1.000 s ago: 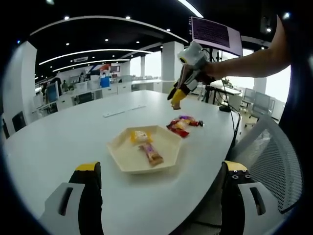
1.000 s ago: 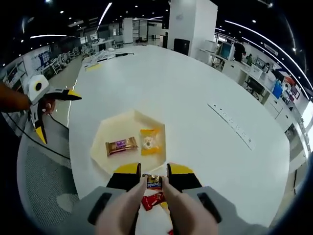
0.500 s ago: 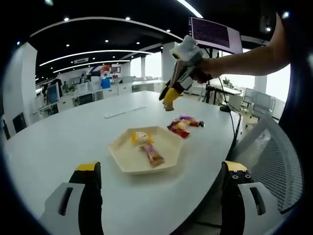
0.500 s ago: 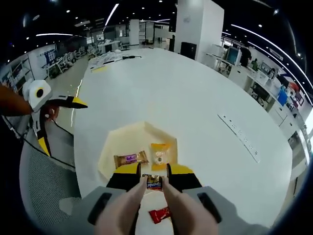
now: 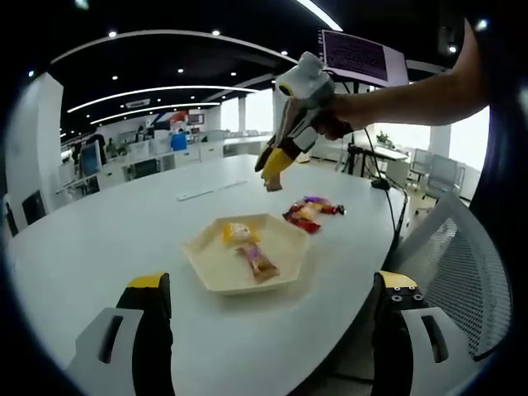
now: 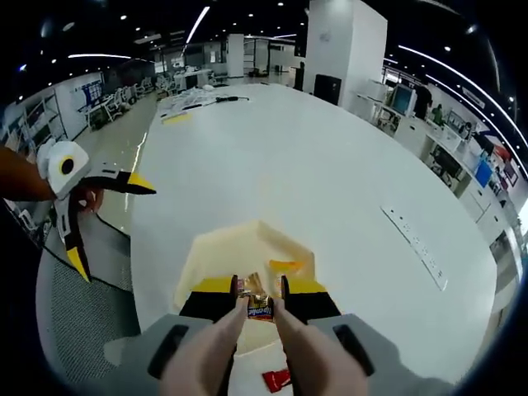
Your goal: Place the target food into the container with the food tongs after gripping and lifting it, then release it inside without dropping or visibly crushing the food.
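You've got one big white table point(image 5: 99, 231), rounded edge curving just in front of your left gripper point(image 5: 268, 330) and past the mesh chair point(image 5: 462, 264) on the right of the left gripper view. Lots of bare tabletop beyond and to the left of the tray; a power strip point(image 6: 417, 243) lies well apart from it.

One cream hexagonal tray point(image 5: 216, 266), sitting near the table's edge. Two wrapped snacks in it: a yellow packet point(image 5: 238, 232) and a brown bar point(image 5: 258, 261), just beside each other. On the table just beside the tray's right side, a small pile of loose snacks point(image 5: 309, 210), red and purple wrappers; count inside the pile unclear. One red wrapper point(image 6: 276, 379) shows below your right jaws.

Your right gripper point(image 6: 260, 297) is clamped on one brown candy point(image 6: 260, 308), held in the air over the tray's near rim point(image 6: 194, 272). Wrapper looks uncrushed.

Your left gripper's jaws are spread wide, nothing between them, low over the table edge, well apart from the tray.
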The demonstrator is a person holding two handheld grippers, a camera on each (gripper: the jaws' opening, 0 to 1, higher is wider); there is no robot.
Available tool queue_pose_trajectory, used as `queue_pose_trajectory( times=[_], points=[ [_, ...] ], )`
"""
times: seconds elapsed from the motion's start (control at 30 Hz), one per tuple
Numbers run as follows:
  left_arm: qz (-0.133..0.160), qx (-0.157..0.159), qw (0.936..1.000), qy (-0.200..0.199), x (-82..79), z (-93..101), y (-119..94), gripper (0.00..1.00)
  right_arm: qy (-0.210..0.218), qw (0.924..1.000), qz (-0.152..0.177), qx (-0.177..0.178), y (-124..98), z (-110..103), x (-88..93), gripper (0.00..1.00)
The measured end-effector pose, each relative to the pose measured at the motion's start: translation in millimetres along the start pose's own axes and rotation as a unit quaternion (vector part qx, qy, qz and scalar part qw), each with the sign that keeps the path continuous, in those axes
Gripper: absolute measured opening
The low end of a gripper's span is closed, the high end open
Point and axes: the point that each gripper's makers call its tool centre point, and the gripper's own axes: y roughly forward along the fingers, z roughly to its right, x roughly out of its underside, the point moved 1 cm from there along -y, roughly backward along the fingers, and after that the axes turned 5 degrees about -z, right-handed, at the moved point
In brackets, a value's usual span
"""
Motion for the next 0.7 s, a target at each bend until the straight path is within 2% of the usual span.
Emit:
queue_pose_trajectory(
  times=[0.13,0.2,0.27,0.33,0.7],
  points=[
    [0.000,0.000,1.0000,0.001,-0.5,0.8,-0.1,0.99,-0.005,1.0000,-0.001,-0.004,2.8,-5.0,-3.3,0.21],
    [-0.001,0.000,1.0000,0.002,0.0,0.4,0.1,0.99,-0.005,0.9998,0.002,-0.021,3.7,-9.6,-4.4,0.22],
    [-0.002,0.001,1.0000,0.004,0.7,0.5,0.6,0.99,-0.021,0.9997,0.004,-0.008,3.7,-5.2,-5.2,0.24],
    [-0.001,0.001,1.0000,0.006,-0.1,0.8,0.5,0.99,-0.007,0.9998,0.002,-0.017,4.7,-5.9,-4.0,0.24],
    [0.001,-0.002,1.0000,0.004,-1.6,-0.5,-0.2,0.99,-0.013,0.9999,0.005,-0.011,3.5,-1.4,-5.2,0.26]
  ],
)
